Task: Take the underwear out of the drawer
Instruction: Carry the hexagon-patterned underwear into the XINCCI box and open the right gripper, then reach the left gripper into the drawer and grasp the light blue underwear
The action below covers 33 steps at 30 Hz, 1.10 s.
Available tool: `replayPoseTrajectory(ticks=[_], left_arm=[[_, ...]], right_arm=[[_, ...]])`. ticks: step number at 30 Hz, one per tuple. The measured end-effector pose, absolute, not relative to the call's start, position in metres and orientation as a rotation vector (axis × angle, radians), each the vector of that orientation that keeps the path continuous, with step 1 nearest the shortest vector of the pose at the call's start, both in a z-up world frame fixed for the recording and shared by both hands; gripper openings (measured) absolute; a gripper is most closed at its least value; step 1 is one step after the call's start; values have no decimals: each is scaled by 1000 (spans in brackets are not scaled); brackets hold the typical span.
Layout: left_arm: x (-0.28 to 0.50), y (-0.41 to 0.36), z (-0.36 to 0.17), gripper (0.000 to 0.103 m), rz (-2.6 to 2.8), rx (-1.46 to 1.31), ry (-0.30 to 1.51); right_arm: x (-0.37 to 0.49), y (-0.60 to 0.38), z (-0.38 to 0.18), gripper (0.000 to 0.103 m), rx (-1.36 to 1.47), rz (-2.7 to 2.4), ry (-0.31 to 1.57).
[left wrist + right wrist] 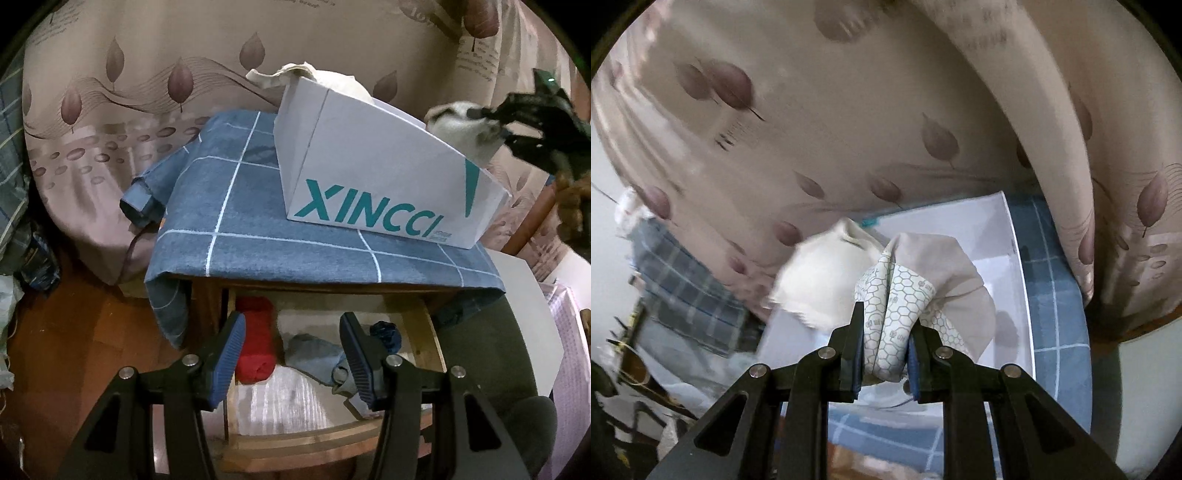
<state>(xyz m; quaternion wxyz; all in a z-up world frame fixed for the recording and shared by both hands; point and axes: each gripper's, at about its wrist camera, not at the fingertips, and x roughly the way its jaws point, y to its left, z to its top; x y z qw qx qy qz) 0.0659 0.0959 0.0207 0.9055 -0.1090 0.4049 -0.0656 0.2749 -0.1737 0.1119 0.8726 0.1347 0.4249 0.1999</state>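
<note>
Up at the right, the right gripper [886, 354] is clenched on a bunched piece of underwear [905, 295] — pale fabric with a honeycomb-printed band squeezed between the blue pads, taupe cloth fanning out beyond. It hangs above the open top of the white box [369, 166] (the one lettered XINCCI in teal), which stands on a blue checked cloth [258, 221] draped over the surface. A second cream garment [820, 273] shows beside the held piece, blurred, so I cannot tell whether it rests on the box rim or hangs free; in the left wrist view cream fabric also pokes over the box's far edge.

The left gripper [291, 354] is released, its jaws standing apart with nothing pressed between them, poised over the open wooden drawer [428, 332] below the cloth. Inside the drawer lie a red rolled garment [255, 343], a grey-blue one [314, 354] and a dark navy bundle [386, 332] near the right wall. Behind everything hangs a beige curtain [147, 74] printed with brown leaves — the floor at lower left is reddish wood.
</note>
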Motion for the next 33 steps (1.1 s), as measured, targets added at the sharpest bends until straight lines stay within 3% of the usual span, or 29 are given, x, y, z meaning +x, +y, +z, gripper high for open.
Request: replayPoseTrajectory(ticks=[13,15,16,22,24,27,33], left_arm=[[69,87,15,54,-91,-154,861],[70,86,14,54,-95,-148,867],[70,85,14,54,-93,-145,870],[73,86,11,54,-84,-143,898],[74,86,8,54,-92,-149,916],[76,86,5,54,-103,-156,937],[82,77,-9,54,-215,-192,1059]], right_arm=[[290,-163,72,24,203,360,951],[286,-161,79,45,198,366,920],[281,-162,85,48,199,375,890],[222,-179,117,51,285,495,671],[194,-187,117,61,290,513,627],[145,-206,103,68,261,517,601],[74,-265,45,68,221,378,674]])
